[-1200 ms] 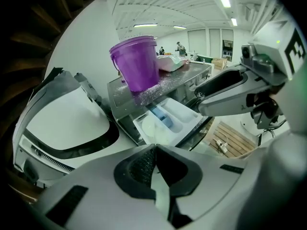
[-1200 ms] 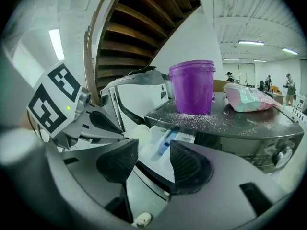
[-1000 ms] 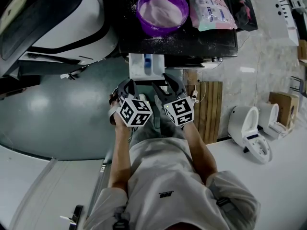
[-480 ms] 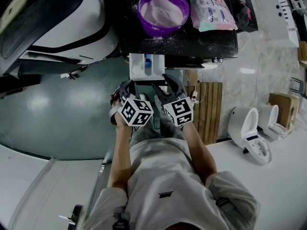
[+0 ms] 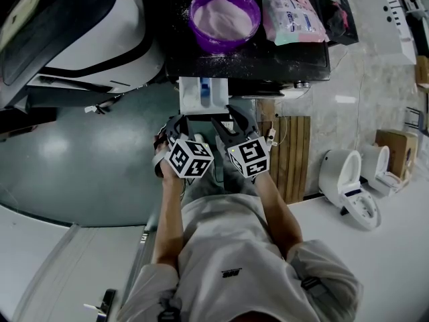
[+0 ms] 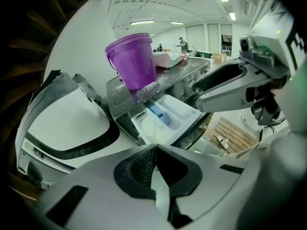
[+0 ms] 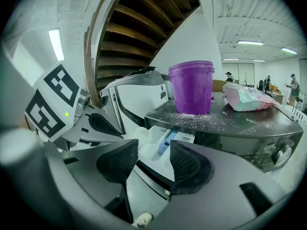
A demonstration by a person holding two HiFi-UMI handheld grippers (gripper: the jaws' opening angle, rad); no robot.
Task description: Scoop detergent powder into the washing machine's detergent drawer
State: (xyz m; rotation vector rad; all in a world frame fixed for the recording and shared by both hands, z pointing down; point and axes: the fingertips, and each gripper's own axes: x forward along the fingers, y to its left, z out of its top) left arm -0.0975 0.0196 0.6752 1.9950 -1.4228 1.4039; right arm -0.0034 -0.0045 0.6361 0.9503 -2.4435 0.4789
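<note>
Powder-dusted and dark, the washing machine top (image 5: pixel 268 52) is carrying a purple bucket (image 5: pixel 224 15) of powder and a detergent bag (image 5: pixel 295 17). Below its front edge the detergent drawer (image 5: pixel 204 94) is sticking out, its long axis pointing at the person. The left gripper (image 5: pixel 182 123) is pinching a pale scoop (image 6: pixel 154 128), bowl aiming toward the drawer. The right gripper (image 5: pixel 224 115) is hanging just beside it, its 2 jaws spread with nothing between
</note>
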